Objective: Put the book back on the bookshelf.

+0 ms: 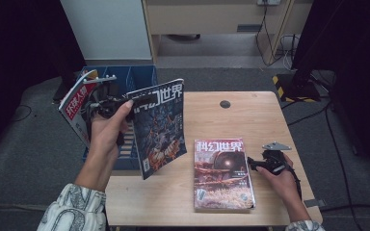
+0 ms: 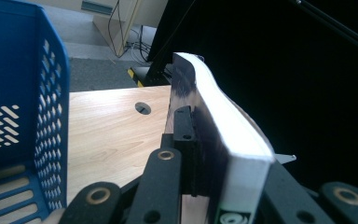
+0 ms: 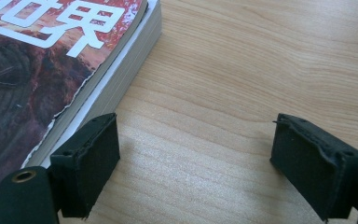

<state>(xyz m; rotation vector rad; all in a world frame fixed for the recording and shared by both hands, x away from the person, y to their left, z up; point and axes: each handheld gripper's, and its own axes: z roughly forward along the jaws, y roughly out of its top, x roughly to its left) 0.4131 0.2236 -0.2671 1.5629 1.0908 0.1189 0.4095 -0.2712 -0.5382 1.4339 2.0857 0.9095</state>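
Left tool point(image 1: 107, 107) clamps an upright magazine point(image 1: 160, 126) above the tabletop point(image 1: 212, 118), beside the blue basket point(image 1: 139, 77); right tool point(image 3: 193, 163) rests open by the stack point(image 1: 223, 174). Keep the spine vertical when filing.

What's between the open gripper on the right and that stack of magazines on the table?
Nothing: in the right gripper view, bare table shows between the open right gripper and the magazine stack, with one jaw almost at the stack's edge.

magazines point(image 1: 161, 127): 3+ | blue baskets point(image 1: 142, 77): 1 | tools point(image 1: 107, 107): 2 | tables point(image 1: 265, 120): 1
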